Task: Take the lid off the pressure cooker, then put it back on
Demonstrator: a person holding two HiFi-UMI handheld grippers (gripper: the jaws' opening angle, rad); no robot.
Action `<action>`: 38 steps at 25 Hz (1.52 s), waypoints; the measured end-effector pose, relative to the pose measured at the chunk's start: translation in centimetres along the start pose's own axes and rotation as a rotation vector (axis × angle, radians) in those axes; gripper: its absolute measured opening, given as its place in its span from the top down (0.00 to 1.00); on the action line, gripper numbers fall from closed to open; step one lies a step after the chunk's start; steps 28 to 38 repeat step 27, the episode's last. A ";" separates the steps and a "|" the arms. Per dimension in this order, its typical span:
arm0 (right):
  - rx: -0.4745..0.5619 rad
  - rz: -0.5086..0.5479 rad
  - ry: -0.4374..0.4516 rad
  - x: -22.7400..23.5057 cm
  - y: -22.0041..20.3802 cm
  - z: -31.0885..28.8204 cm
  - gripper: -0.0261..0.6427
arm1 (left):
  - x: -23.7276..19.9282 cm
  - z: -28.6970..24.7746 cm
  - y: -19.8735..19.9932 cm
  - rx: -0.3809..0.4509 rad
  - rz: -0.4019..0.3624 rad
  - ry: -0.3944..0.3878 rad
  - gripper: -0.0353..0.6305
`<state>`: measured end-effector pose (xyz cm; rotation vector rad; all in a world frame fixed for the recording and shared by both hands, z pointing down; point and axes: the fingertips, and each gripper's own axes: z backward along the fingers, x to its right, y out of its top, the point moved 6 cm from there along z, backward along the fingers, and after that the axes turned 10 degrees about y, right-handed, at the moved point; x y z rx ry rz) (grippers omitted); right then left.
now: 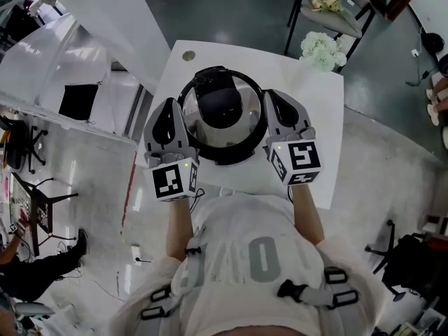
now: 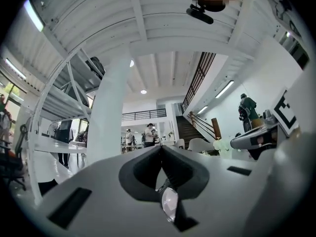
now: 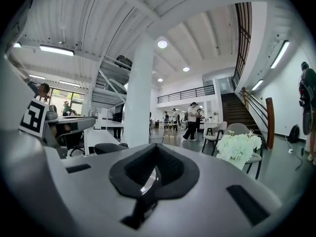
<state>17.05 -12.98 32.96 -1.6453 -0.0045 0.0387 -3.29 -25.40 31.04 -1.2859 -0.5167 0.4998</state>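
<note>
On the white square worktop (image 1: 308, 96), a round black pressure cooker (image 1: 225, 157) with its shiny steel, black-knobbed lid (image 1: 241, 89) is held from both sides.

The left gripper (image 1: 172, 107) is set against the lid's left edge and the right gripper (image 1: 276, 100) against its right edge, so the lid lies directly between them, with neither hand nearer. The left fingers (image 2: 98, 181) are closed together, and a sliver of bright steel with a black part is pinched between them. The right fingers (image 3: 207, 181) are closed likewise. What is pinched is judged to be the lid's rim. The lid is seated on the cooker, not yet raised. The coming twist or lift is judged to depend on both ends of that left-to-right line being moved evenly.
</note>
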 end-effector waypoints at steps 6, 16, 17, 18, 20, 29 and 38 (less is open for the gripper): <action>-0.011 0.005 0.015 -0.2 -0.2 -0.1 0.95 | 0.6 0.0 0.3 -0.015 -0.017 -0.002 0.92; 0.004 0.020 0.032 -0.1 0.5 -0.5 0.95 | 0.7 -0.3 0.5 -0.020 -0.022 -0.007 0.92; 0.003 0.020 0.032 0.0 0.5 -0.4 0.95 | 0.7 -0.3 0.5 -0.021 -0.023 -0.008 0.92; 0.003 0.021 0.033 0.0 0.5 -0.4 0.95 | 0.7 -0.3 0.5 -0.022 -0.024 -0.008 0.92; 0.003 0.020 0.034 0.1 0.5 -0.4 0.95 | 0.7 -0.4 0.4 -0.022 -0.024 -0.010 0.92; -0.006 0.018 0.039 0.1 0.0 -0.6 0.95 | 0.6 -0.6 -0.1 -0.026 -0.025 -0.015 0.92; -0.006 0.018 0.039 0.1 0.0 -0.6 0.95 | 0.6 -0.6 -0.1 -0.026 -0.025 -0.015 0.92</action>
